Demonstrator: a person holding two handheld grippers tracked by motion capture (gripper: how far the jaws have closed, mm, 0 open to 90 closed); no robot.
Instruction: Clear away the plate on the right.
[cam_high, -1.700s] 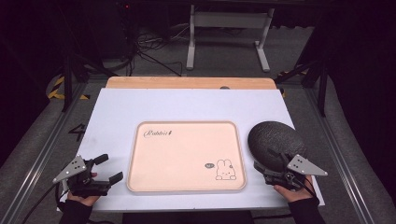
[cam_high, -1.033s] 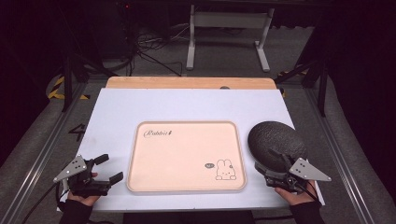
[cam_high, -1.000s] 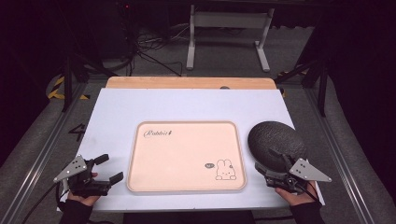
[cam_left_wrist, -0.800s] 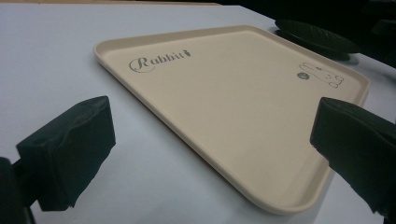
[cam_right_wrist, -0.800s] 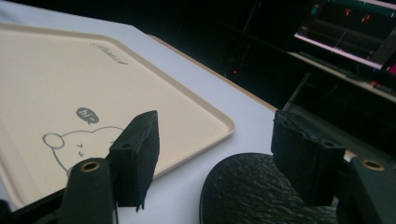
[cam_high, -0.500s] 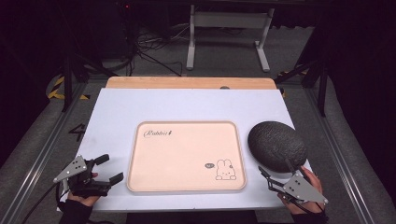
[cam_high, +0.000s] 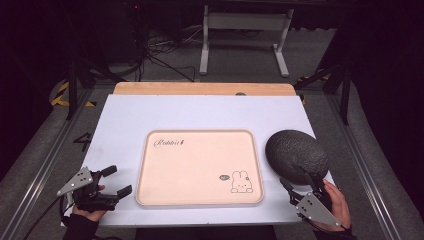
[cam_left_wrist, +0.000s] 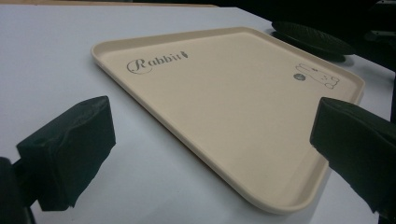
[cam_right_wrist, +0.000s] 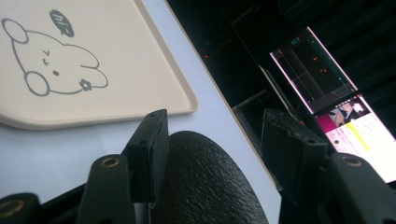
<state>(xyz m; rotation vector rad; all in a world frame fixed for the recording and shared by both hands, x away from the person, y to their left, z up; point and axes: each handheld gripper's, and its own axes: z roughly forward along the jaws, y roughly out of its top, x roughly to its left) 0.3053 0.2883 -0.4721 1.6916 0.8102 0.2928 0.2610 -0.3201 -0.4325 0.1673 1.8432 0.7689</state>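
Jaws of the right gripper (cam_high: 296, 180), just closing, straddle the dark bowl's (cam_high: 296, 154) near rim right of the tray (cam_high: 200, 167); left gripper (cam_high: 114, 181) rests open left of it.

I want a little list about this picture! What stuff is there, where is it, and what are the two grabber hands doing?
Table: white table
Tray: beige tray with a rabbit drawing, flat in the middle, nothing on it
Dark thing: black bumpy oval object at the tray's right side
Right grabber: right gripper at the oval's near edge; its jaws have just been closing, the oval's rim between them, one pad touching, the other apart
Left grabber: left gripper open, beside the tray's left corner, holding nothing
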